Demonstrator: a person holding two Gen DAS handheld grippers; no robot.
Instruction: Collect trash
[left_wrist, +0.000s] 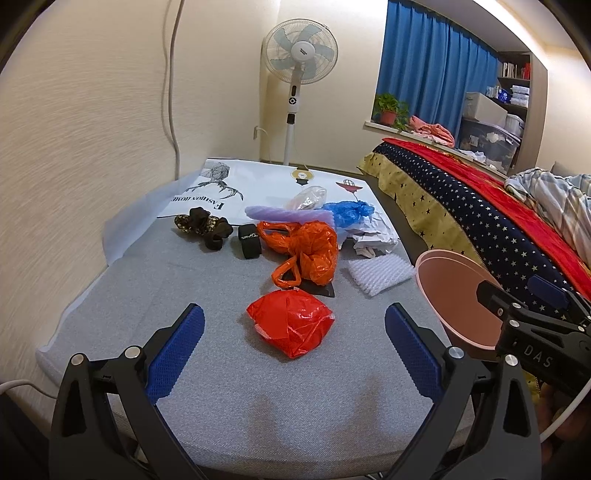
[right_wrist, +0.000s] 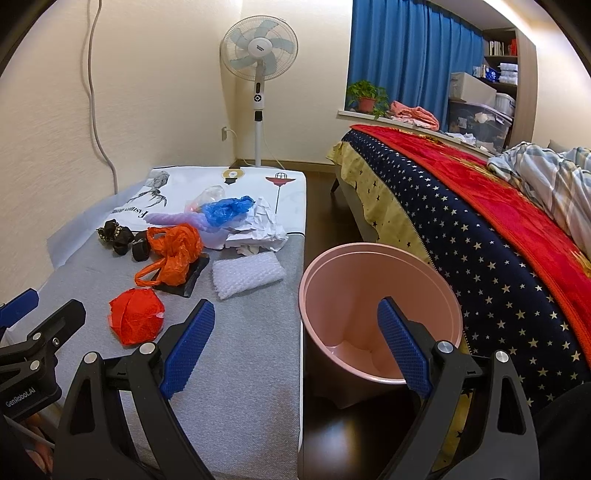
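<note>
A crumpled red plastic bag (left_wrist: 291, 322) lies on the grey table (left_wrist: 207, 398), just ahead of my open, empty left gripper (left_wrist: 294, 349). Behind it lie an orange bag (left_wrist: 304, 254), white bubble wrap (left_wrist: 380, 273), crumpled white paper (left_wrist: 373, 236), a blue bag (left_wrist: 349, 213), purple foam (left_wrist: 284, 214) and a clear wrapper (left_wrist: 308, 196). My right gripper (right_wrist: 296, 345) is open and empty, over the table's right edge beside an empty pink bin (right_wrist: 380, 314) on the floor. The red bag (right_wrist: 136, 320) also shows in the right wrist view.
Dark scrunchies (left_wrist: 205, 226) and a black band (left_wrist: 249, 240) lie at the table's left. A bed (right_wrist: 480, 229) with a starry cover stands to the right of the bin. A standing fan (right_wrist: 259, 70) is at the far wall. The wall runs along the table's left.
</note>
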